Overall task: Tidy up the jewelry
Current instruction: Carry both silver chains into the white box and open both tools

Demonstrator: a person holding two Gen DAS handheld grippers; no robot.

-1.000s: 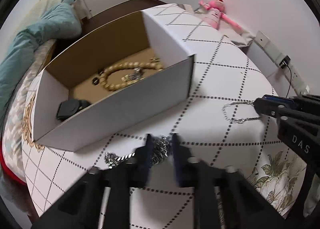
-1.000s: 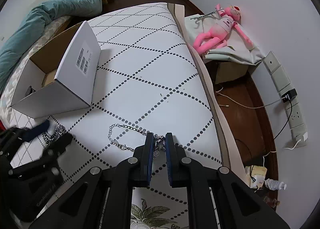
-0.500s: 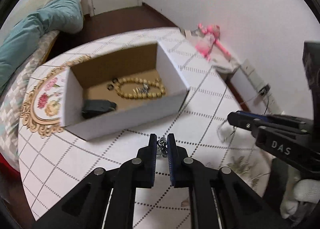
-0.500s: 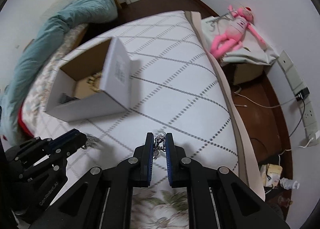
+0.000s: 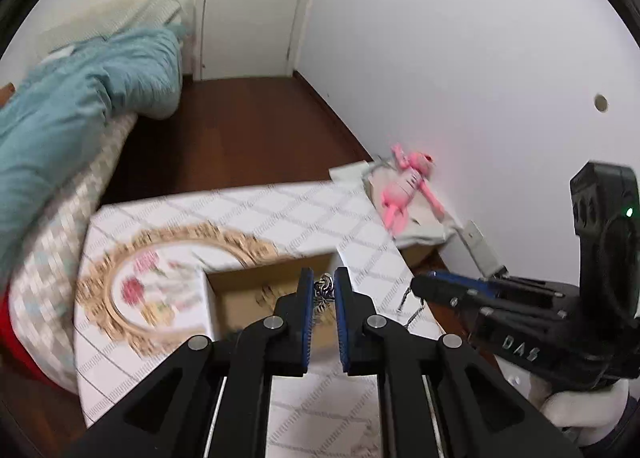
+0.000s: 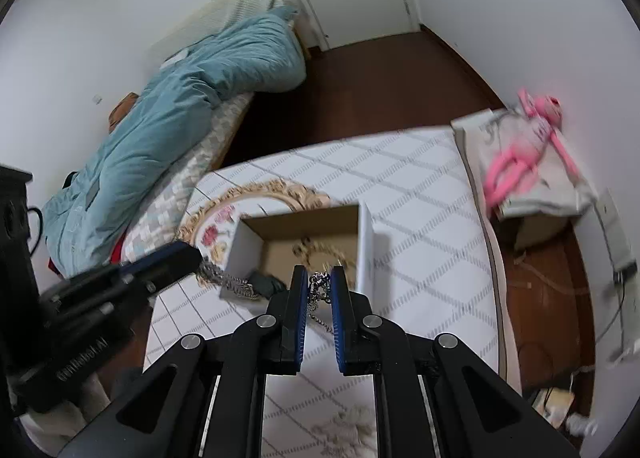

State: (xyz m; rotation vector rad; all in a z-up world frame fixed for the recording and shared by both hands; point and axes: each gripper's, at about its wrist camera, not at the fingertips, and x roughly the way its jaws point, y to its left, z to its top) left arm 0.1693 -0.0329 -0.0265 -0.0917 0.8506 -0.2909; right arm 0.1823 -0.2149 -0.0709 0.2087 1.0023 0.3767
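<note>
My left gripper (image 5: pixel 322 278) is shut on a chunky silver chain (image 5: pixel 323 293), held in the air above the open white cardboard box (image 5: pixel 240 284). In the right wrist view the left gripper (image 6: pixel 192 256) shows with that chain (image 6: pixel 230 280) dangling in front of the box's near wall. My right gripper (image 6: pixel 320 278) is shut on a thin silver chain (image 6: pixel 318 296), which hangs down over the box (image 6: pixel 366 250). From the left wrist view the right gripper (image 5: pixel 418 285) is just right of the box, the thin chain (image 5: pixel 416 312) hanging under it. A tan bead bracelet (image 6: pixel 316 248) and a dark object (image 6: pixel 264 284) lie inside the box.
The box stands on a white diamond-patterned cloth (image 6: pixel 420 194) with a gold-framed floral print (image 5: pixel 160 290). A pink plush toy (image 5: pixel 404 190) lies on a low stand at the right. A teal duvet (image 6: pixel 180 106) covers the bed on the left. Dark wood floor and a door are behind.
Both grippers have risen off the cloth, each lifting its chain with it. The left gripper's jaws, apart around the chunky chain, closed on it. The box now lies below them.
</note>
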